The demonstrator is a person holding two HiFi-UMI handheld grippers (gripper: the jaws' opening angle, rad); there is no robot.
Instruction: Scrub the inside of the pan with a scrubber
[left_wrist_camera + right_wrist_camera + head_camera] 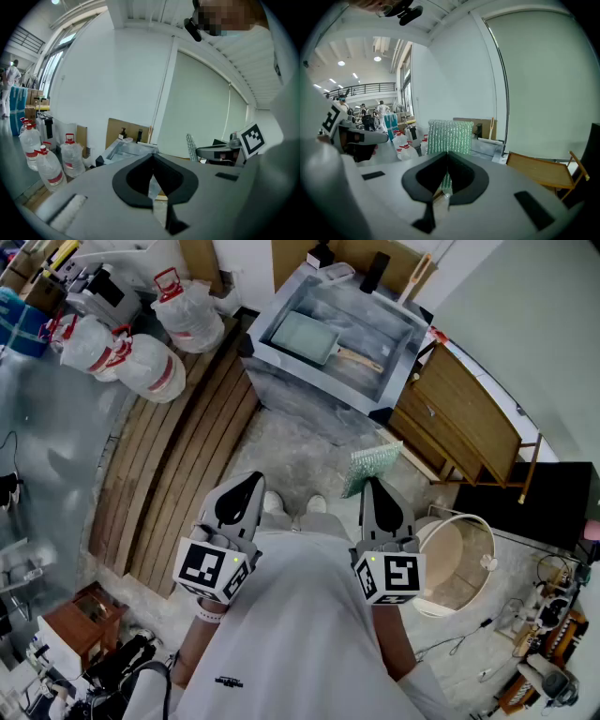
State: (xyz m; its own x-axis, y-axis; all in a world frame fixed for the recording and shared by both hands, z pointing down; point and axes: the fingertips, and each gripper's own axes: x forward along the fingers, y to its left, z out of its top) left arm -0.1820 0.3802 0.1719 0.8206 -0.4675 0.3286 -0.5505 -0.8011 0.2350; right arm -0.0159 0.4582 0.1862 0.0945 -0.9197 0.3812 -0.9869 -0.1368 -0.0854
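Head view has the right gripper [375, 486] pinching a green scrubber [372, 465], the left gripper [246, 486] closed on nothing (the pan [305, 336] sits well ahead).

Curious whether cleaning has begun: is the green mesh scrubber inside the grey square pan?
No, the right gripper holds the green mesh scrubber, apart from the grey square pan.

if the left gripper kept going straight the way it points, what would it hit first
Probably the metal sink holding the pan: the left gripper, jaws shut on nothing, aims roughly at it across the floor. Nothing nearer shows in that line, though depth is hard to judge.
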